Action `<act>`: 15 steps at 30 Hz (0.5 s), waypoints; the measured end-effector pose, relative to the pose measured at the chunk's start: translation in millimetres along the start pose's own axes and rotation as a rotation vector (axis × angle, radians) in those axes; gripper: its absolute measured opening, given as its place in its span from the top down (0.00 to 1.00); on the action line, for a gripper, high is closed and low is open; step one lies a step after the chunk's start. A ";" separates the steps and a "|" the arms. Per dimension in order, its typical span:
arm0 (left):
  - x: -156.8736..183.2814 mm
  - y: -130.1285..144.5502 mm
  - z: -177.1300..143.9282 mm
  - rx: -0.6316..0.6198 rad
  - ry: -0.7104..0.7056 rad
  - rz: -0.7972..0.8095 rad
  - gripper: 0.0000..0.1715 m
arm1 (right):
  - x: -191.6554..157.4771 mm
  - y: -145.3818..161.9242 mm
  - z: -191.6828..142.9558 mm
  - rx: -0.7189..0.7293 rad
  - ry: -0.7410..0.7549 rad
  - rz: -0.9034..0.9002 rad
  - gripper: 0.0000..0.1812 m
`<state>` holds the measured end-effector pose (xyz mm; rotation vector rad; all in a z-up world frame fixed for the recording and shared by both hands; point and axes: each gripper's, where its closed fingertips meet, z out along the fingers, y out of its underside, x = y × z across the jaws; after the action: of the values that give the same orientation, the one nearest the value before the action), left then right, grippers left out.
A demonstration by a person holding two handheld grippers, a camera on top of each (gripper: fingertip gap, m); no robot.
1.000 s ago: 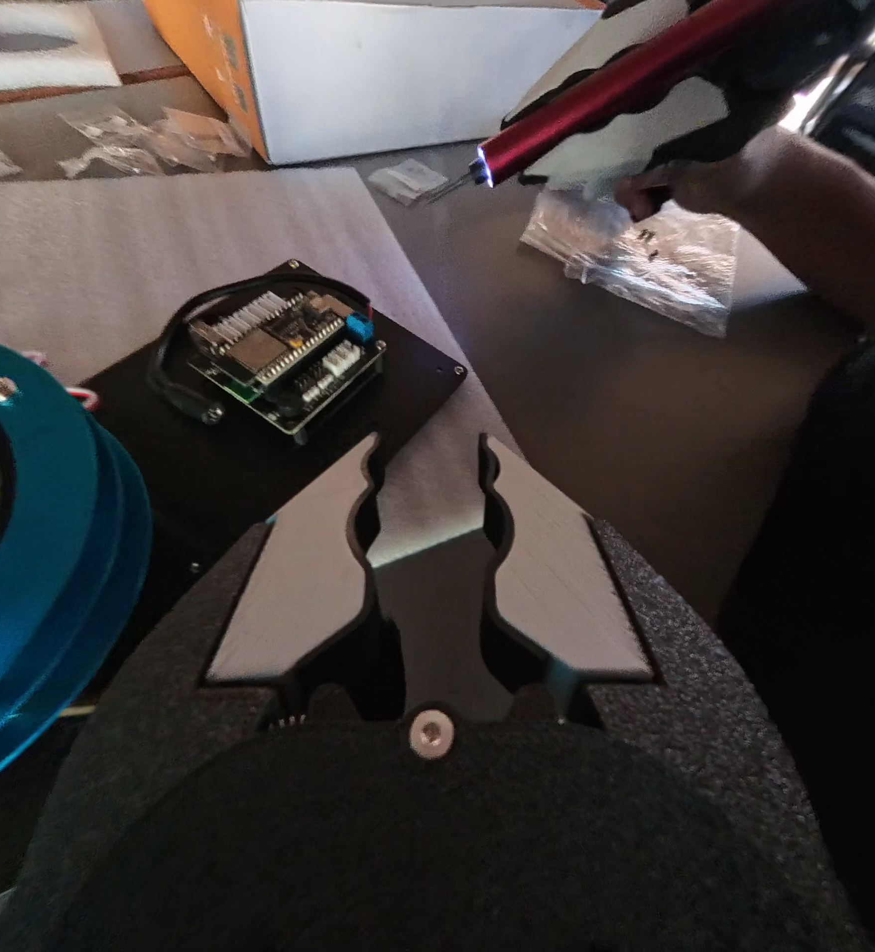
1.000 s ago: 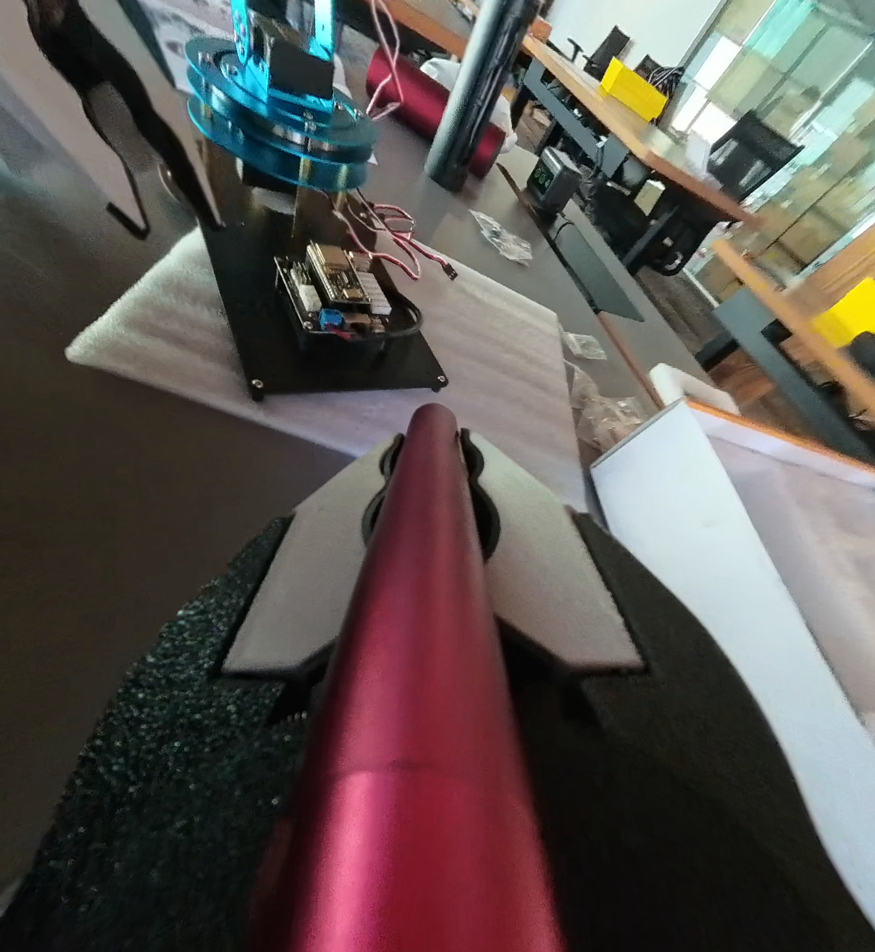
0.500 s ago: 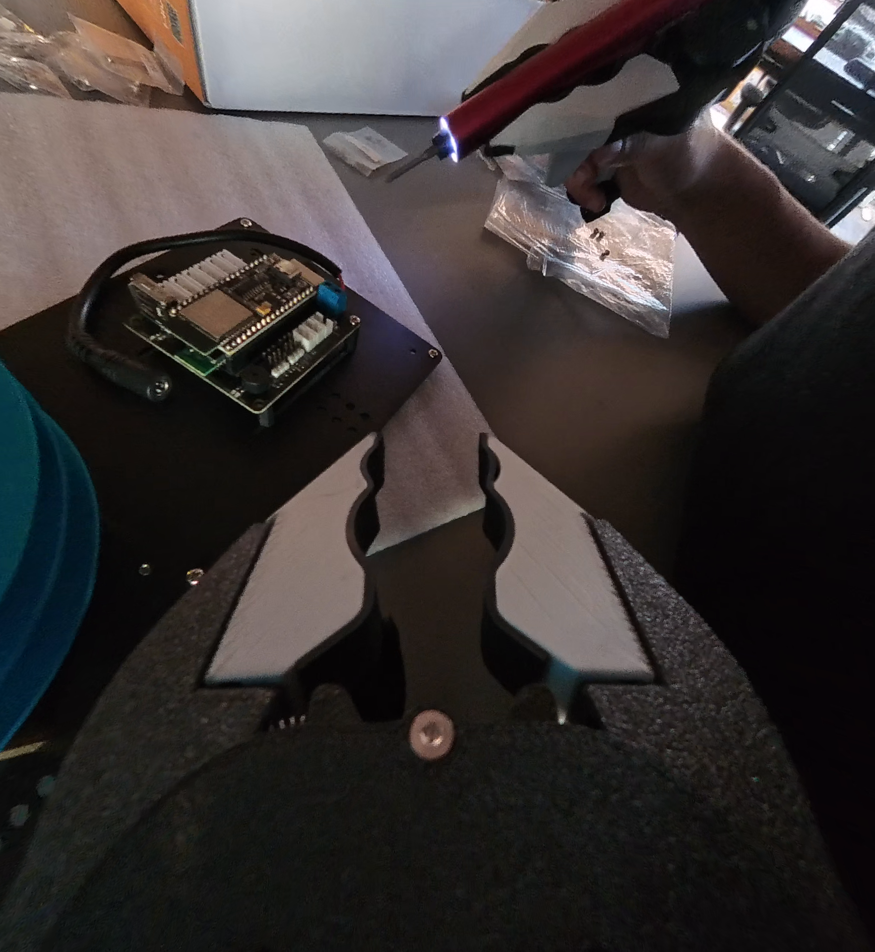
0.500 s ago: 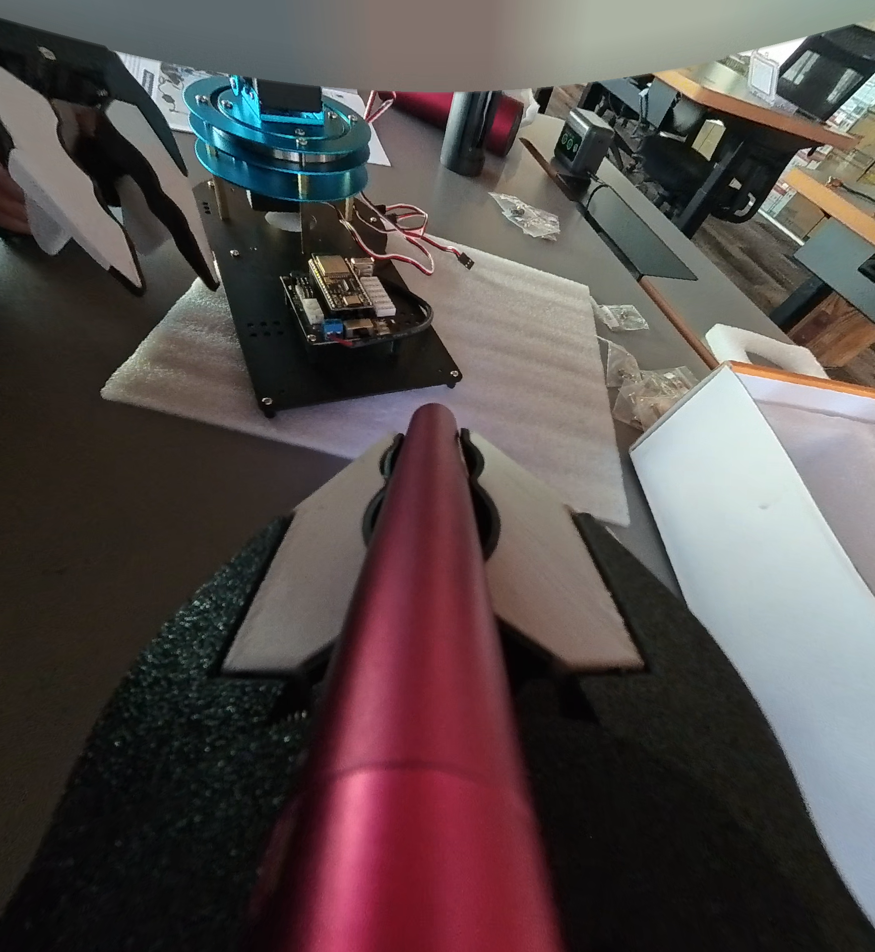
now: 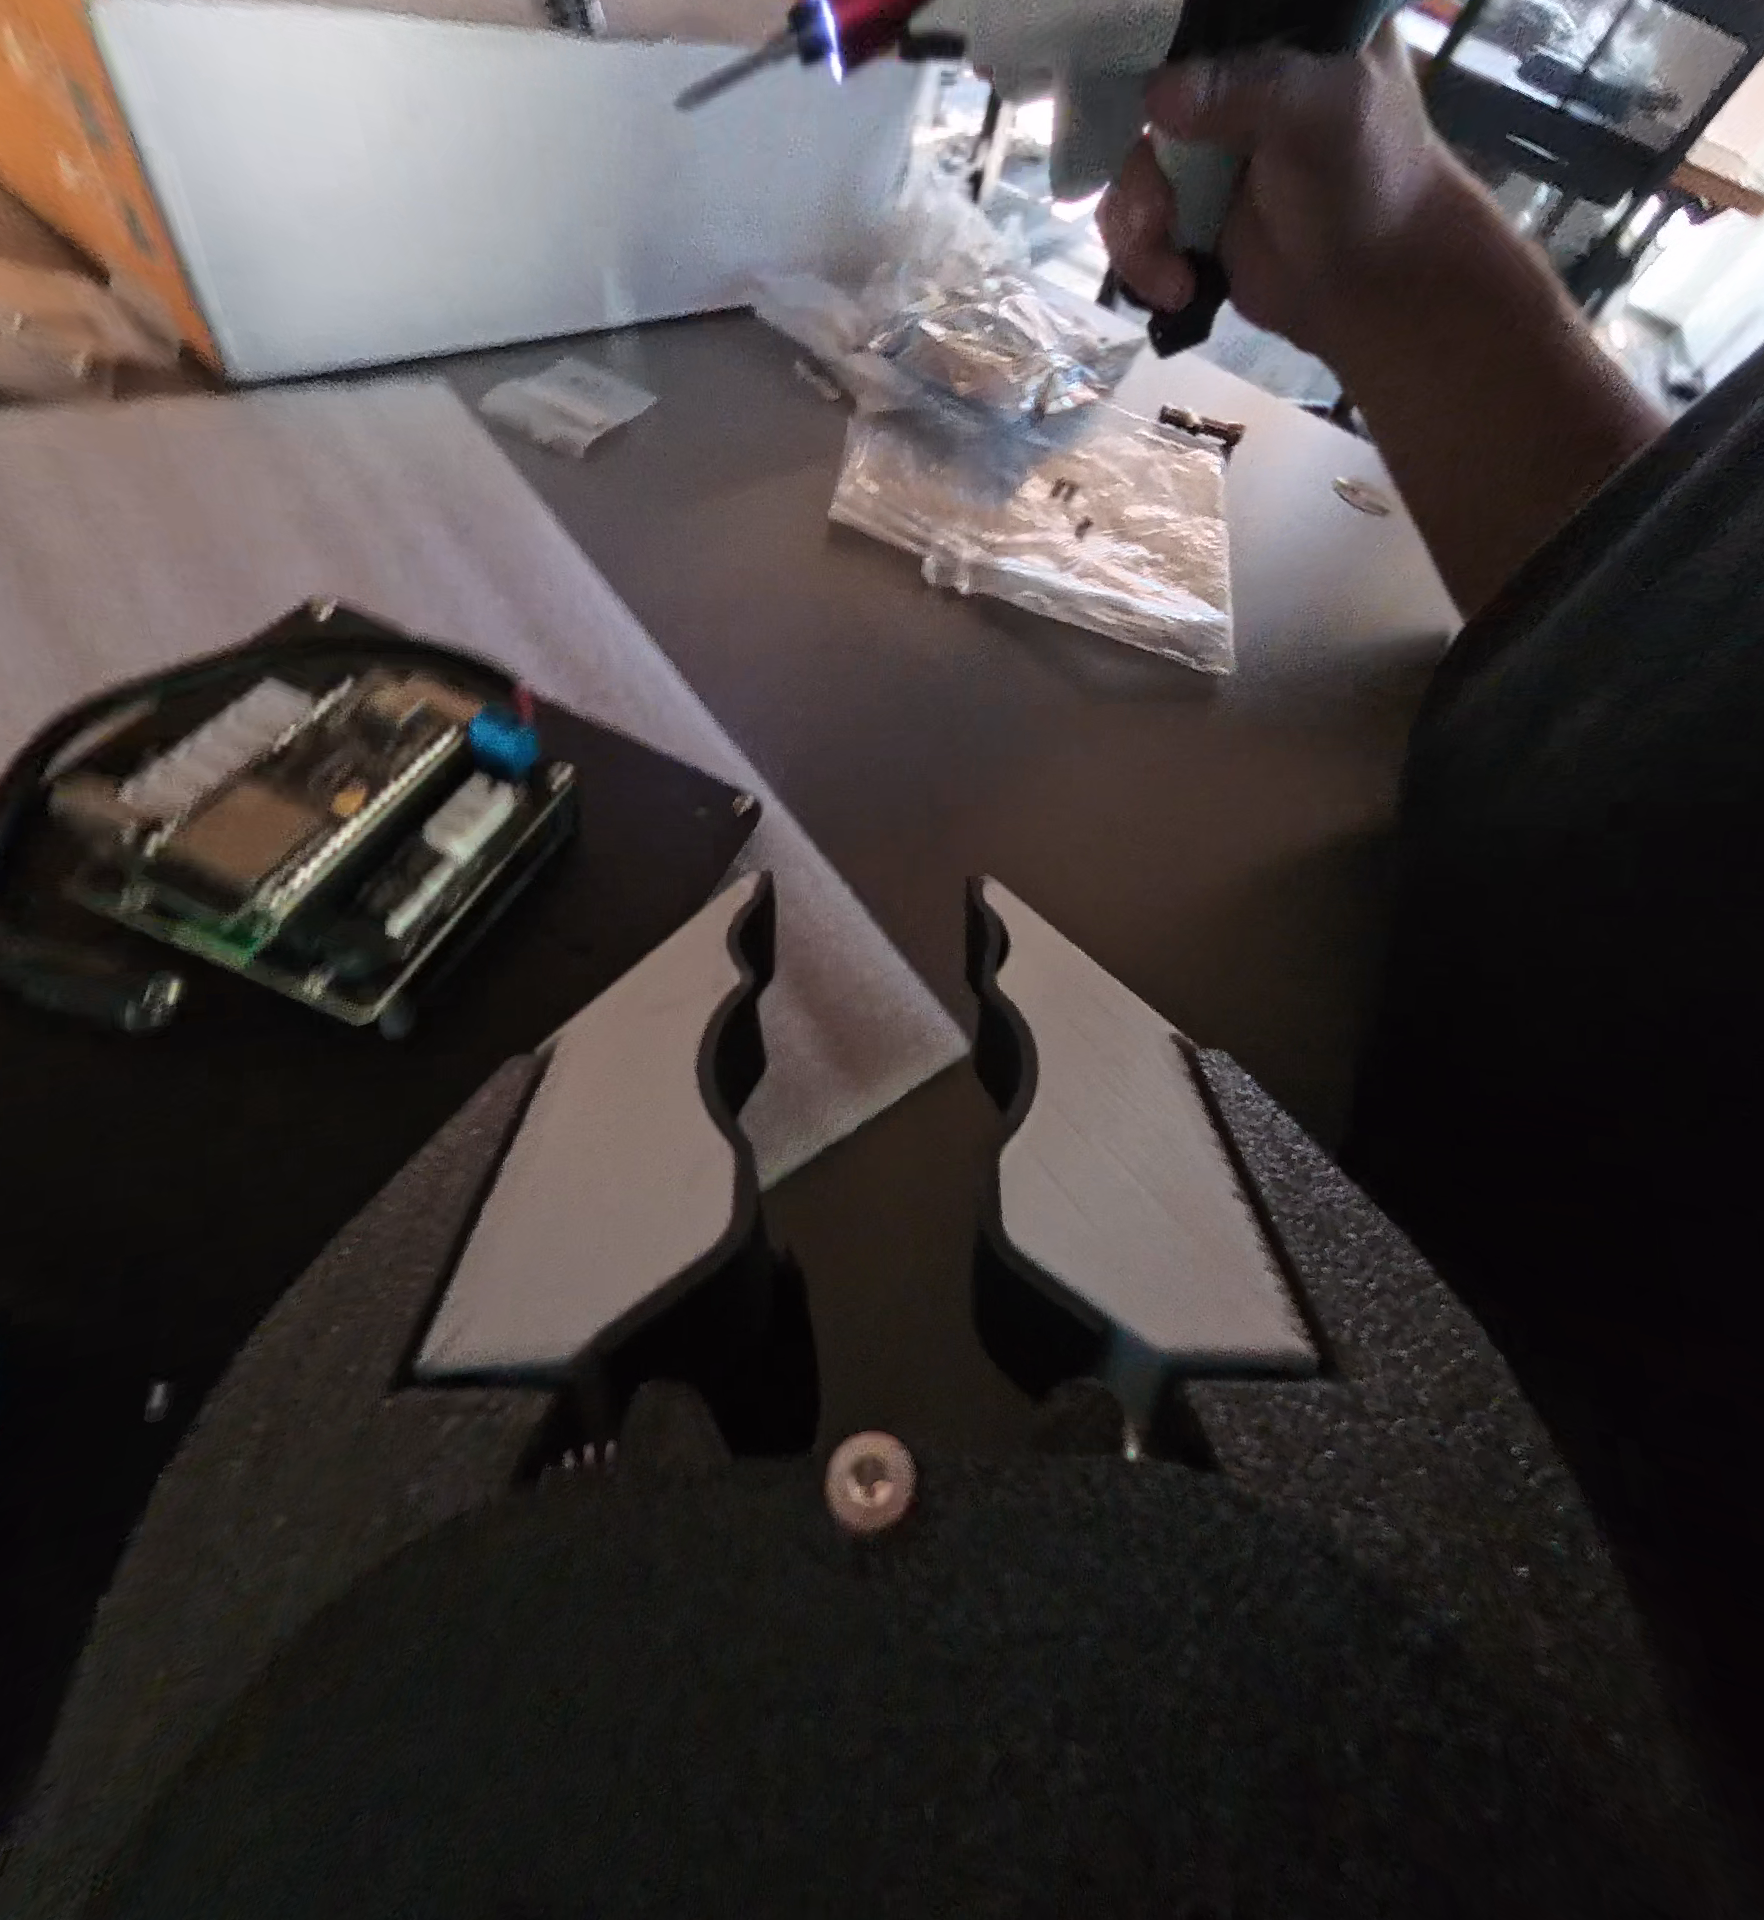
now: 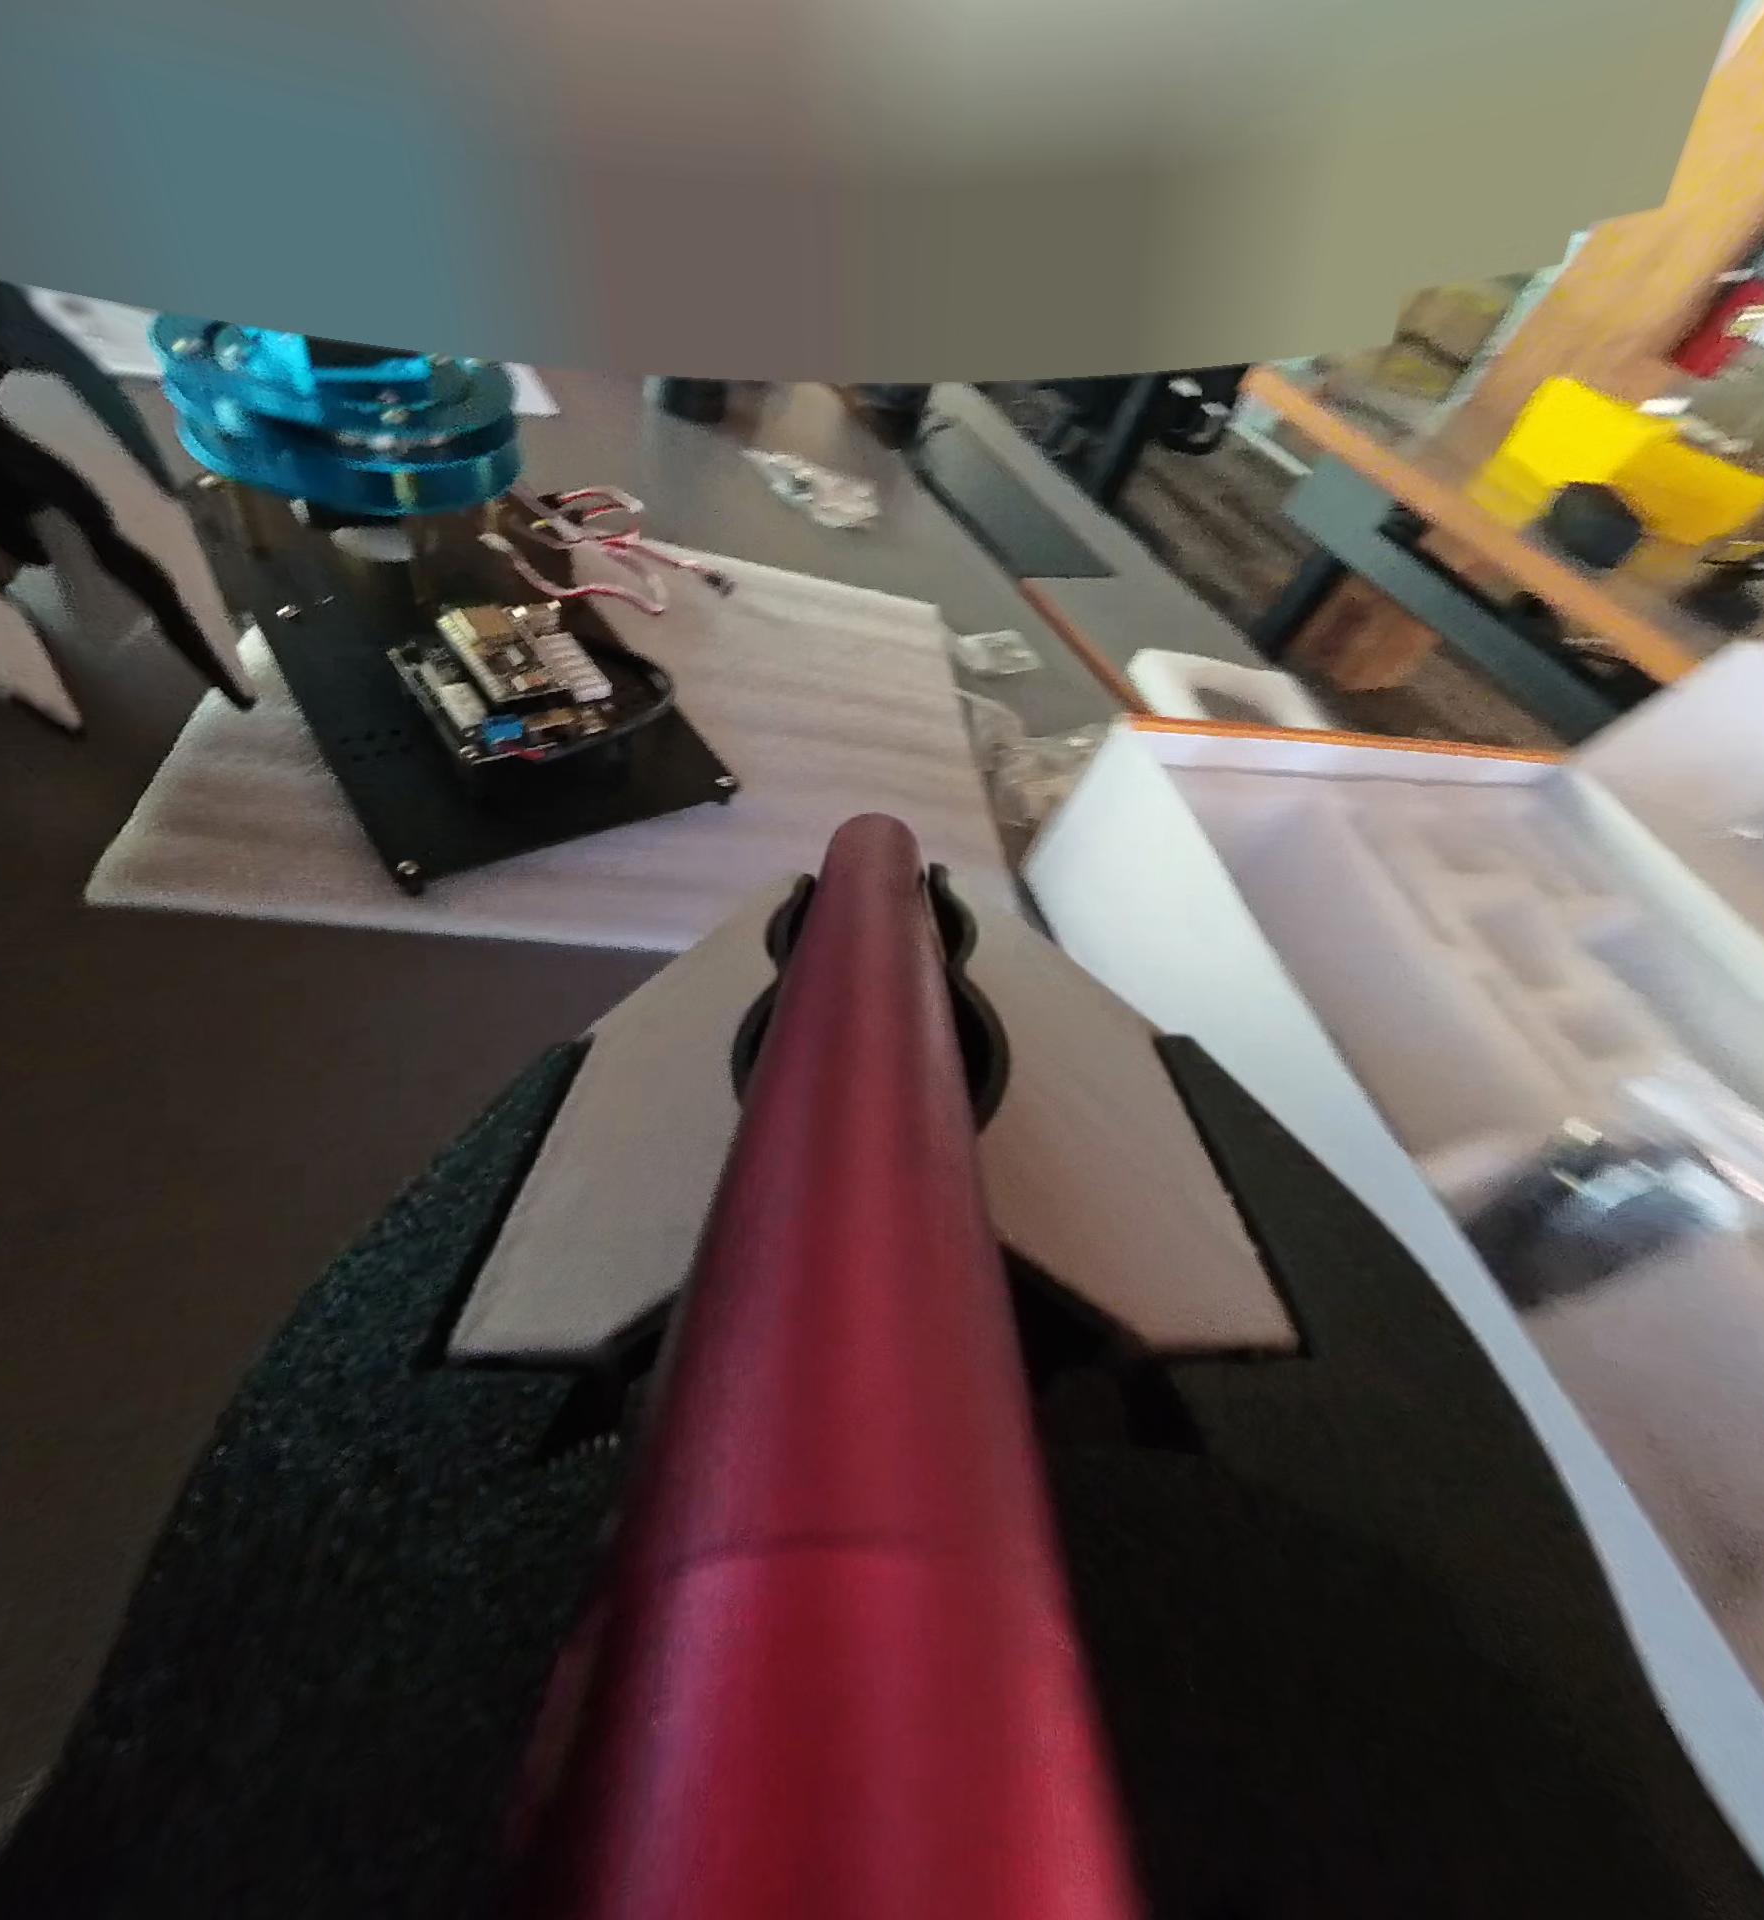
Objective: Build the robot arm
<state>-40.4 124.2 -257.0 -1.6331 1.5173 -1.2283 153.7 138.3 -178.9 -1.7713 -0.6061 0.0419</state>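
My right gripper (image 6: 873,894) is shut on a red electric screwdriver (image 6: 857,1351) that runs forward between the fingers, held in the air above the dark table. Its lit tip (image 5: 810,31) shows at the top of the left wrist view. My left gripper (image 5: 867,904) is open and empty, hovering over the corner of the black base plate (image 5: 649,790) and the white foam sheet (image 5: 234,520). A circuit board (image 5: 306,842) sits on that plate, left of the left gripper. The plate (image 6: 421,790), board (image 6: 525,675) and blue round discs (image 6: 338,447) lie ahead-left of the screwdriver.
An open white box with orange edges (image 6: 1377,935) stands to the right of the screwdriver and also shows in the left wrist view (image 5: 390,187). Clear plastic bags of small parts (image 5: 1044,520) lie on the dark table (image 5: 961,748). A person's hand (image 5: 1304,197) holds the right gripper's handle. Some 20 cm of space lies between my two pairs of fingers. From the left gripper's tips to the plate (image 6: 421,790) is close to 6 cm. My left wrist view (image 5: 608,857) looks at it from another angle.
The right gripper with the screwdriver has risen and swung, so the box now fills more of its view. The left gripper has shifted slightly; the board sits farther left.
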 end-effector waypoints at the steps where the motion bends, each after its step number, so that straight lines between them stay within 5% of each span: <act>1: 6.3 -5.0 4.5 0.007 0.012 0.048 0.79 | 6.3 -5.2 -18.1 0.009 0.064 0.015 0.89; 4: 32.1 -17.3 25.9 -0.004 0.084 0.196 0.79 | 5.0 -2.8 -78.4 -0.012 0.183 0.124 0.89; 8: 64.7 -31.7 69.6 -0.054 0.180 0.319 0.79 | -16.0 38.4 -149.7 -0.072 0.342 0.331 0.89; 15: 92.4 -57.0 164.5 -0.215 0.232 0.424 0.80 | -39.2 100.4 -198.0 -0.041 0.476 0.514 0.89</act>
<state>125.3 17.5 -251.2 -1.2278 2.0723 -1.0716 224.2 -71.3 -222.9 -1.8499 0.1974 -0.0389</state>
